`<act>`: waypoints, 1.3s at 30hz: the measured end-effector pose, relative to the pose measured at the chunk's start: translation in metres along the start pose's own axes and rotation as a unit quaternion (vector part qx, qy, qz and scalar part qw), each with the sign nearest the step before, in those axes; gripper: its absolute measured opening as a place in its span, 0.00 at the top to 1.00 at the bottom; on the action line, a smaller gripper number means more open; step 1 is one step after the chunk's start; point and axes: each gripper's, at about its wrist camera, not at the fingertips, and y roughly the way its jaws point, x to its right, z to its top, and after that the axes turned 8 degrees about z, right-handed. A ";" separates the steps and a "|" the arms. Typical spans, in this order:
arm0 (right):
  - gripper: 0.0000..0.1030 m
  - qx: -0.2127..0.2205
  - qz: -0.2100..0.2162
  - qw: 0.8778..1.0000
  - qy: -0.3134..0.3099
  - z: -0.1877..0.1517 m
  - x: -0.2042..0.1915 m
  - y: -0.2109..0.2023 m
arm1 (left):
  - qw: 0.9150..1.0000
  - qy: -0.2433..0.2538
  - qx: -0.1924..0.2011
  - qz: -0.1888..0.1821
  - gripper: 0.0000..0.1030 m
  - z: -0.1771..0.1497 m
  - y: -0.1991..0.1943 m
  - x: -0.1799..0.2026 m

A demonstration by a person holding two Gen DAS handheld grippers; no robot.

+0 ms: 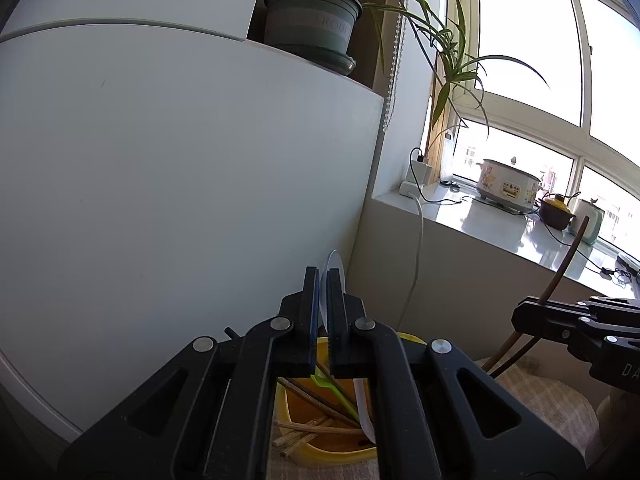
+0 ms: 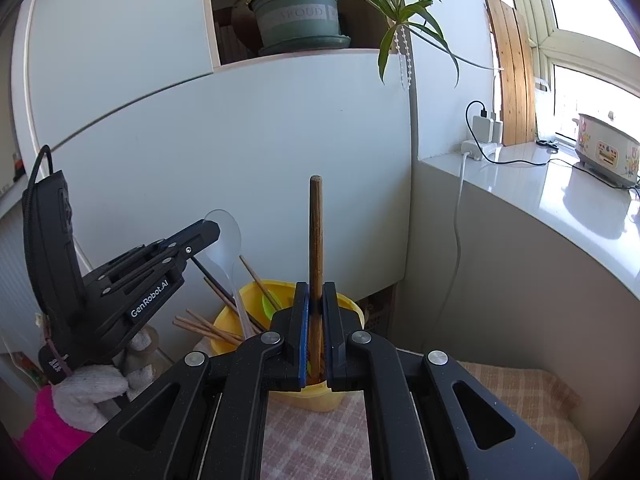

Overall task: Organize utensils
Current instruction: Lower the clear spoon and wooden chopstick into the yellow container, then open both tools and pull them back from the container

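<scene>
Both tools are loaded, so the sorting is midway rather than finished. The left hand-held gripper [image 1: 324, 280] is pressed together on a clear plastic spoon [image 2: 224, 240], pinching it near the bowl, which sticks up past the fingertips; the pale handle trails down into the yellow tub [image 2: 348, 304]. The right hand-held gripper [image 2: 316, 292] is clamped on a dark wooden chopstick [image 2: 316, 232], which stands nearly upright, its upper end well above the fingers and its lower end reaching down between them toward the tub.

The tub sits on a checked cloth [image 2: 316, 432] covering the worktop, close to the white cabinet [image 2: 240, 140]. Several utensils are in it: brown chopsticks [image 1: 308, 396] leaning against the rim, a bundle of pale bamboo sticks [image 1: 304, 432] poking over one edge, and a green plastic utensil [image 1: 332, 388] lying among them.

Judging by this, most pieces have already been gathered into the tub, though loosely and pointing in different directions. What seems left is settling the spoon and the chopstick into place. No other loose utensils show on the cloth, but much of it is hidden by the tools.
</scene>
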 end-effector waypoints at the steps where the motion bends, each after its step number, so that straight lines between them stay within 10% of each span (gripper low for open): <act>1: 0.96 0.000 -0.002 1.000 -0.004 0.000 -0.001 0.000 | 1.000 0.000 -0.001 -0.001 1.00 0.000 0.000 0.000; 10: 0.95 -0.002 -0.018 1.000 -0.024 0.000 -0.007 0.003 | 1.000 -0.011 -0.007 -0.004 0.81 0.000 -0.003 -0.004; 16: 0.75 -0.001 -0.023 0.999 -0.024 -0.002 -0.008 0.005 | 1.000 -0.016 -0.005 -0.004 0.81 -0.001 -0.009 -0.007; 28: 0.74 0.043 -0.038 0.998 -0.036 -0.010 -0.022 -0.038 | 1.000 -0.008 0.009 -0.023 0.79 -0.014 -0.066 -0.008; 34: 0.68 0.063 -0.051 0.996 -0.021 -0.028 -0.023 -0.065 | 0.999 0.003 0.007 -0.036 0.67 -0.029 -0.103 0.003; 39: 0.57 0.070 -0.060 0.996 0.000 -0.048 -0.015 -0.084 | 0.999 -0.010 -0.005 -0.043 0.35 -0.047 -0.127 0.006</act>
